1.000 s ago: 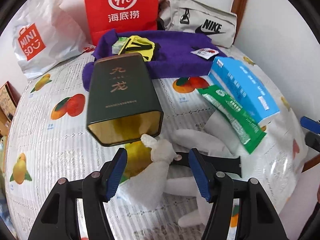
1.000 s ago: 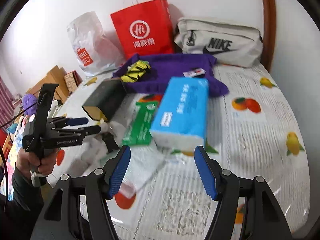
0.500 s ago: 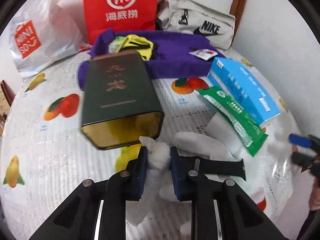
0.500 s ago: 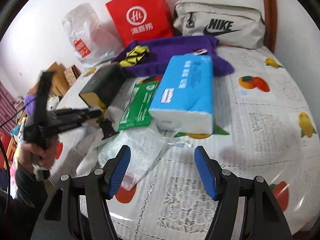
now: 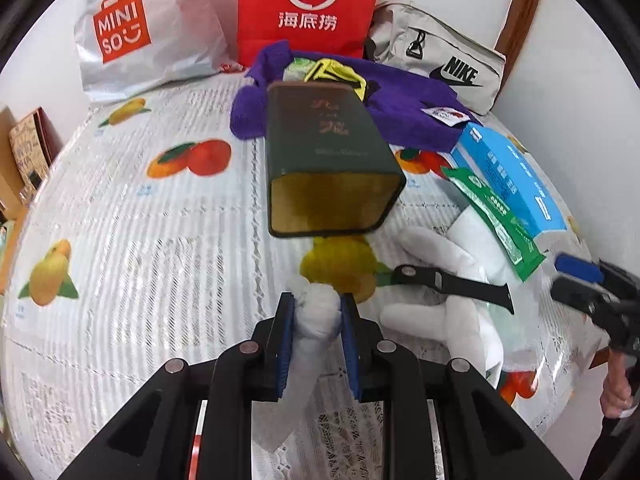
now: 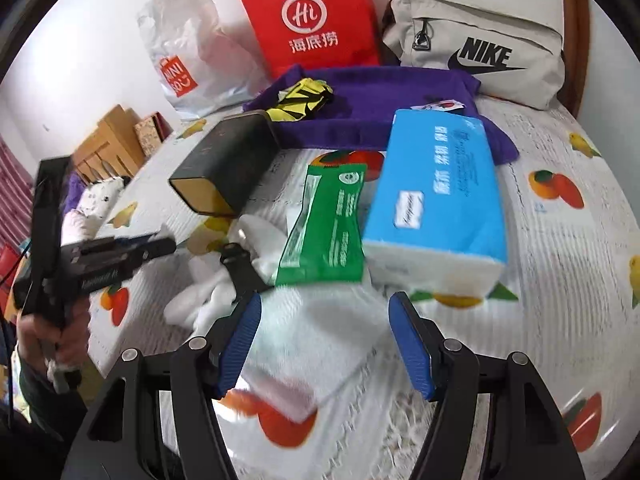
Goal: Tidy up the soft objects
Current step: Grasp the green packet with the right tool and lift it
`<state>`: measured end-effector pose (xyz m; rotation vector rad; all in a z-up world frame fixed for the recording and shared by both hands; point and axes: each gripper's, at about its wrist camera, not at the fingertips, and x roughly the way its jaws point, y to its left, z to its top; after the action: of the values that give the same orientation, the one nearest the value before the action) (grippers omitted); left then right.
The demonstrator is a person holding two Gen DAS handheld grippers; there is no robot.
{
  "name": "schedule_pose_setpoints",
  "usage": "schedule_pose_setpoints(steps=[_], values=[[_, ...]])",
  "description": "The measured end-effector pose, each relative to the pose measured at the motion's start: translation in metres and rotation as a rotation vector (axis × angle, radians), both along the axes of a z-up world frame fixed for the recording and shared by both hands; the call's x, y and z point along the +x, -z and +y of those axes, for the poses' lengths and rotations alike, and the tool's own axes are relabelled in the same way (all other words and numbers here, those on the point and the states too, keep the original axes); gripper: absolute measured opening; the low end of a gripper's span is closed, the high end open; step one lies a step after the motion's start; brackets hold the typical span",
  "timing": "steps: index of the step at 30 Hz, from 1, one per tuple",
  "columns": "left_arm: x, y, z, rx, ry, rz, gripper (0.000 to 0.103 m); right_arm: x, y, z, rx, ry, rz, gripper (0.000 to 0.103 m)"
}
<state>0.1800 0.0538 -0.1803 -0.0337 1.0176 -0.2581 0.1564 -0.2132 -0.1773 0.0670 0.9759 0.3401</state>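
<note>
My left gripper clenched the white cloth, which ran lengthwise along the fingers; my right gripper, released, hung over the white towel.

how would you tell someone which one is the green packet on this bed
Start from the big red paper bag against the wall and come forward over the purple towel. The green packet lies flat beside the blue tissue pack, its edge against it. It is the only green, thin, glossy pouch; its neighbours are boxy or white cloth.
</note>
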Motion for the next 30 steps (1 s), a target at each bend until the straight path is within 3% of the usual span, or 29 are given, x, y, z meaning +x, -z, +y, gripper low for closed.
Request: schedule_pose_setpoints(steps=[8,14,17,19,30], values=[[-0.003,0.008,0.004,-0.041,0.026,0.005,0.022,0.024,0.008,0.023,-0.046,0.048,0.057,0.066],[-0.004,0.008,0.007,-0.070,0.031,0.001,0.022,0.028,0.014,0.041,-0.104,0.106,0.044,0.066],[-0.005,0.008,0.010,-0.087,0.031,0.002,0.022,0.027,0.014,0.042,-0.117,0.112,0.028,0.055],[-0.005,0.008,0.010,-0.092,0.033,0.001,0.022,0.026,0.012,0.041,-0.109,0.107,0.029,0.055],[-0.008,0.008,0.012,-0.103,0.029,0.001,0.022,-0.019,-0.005,0.018,-0.074,0.041,0.052,0.055]])
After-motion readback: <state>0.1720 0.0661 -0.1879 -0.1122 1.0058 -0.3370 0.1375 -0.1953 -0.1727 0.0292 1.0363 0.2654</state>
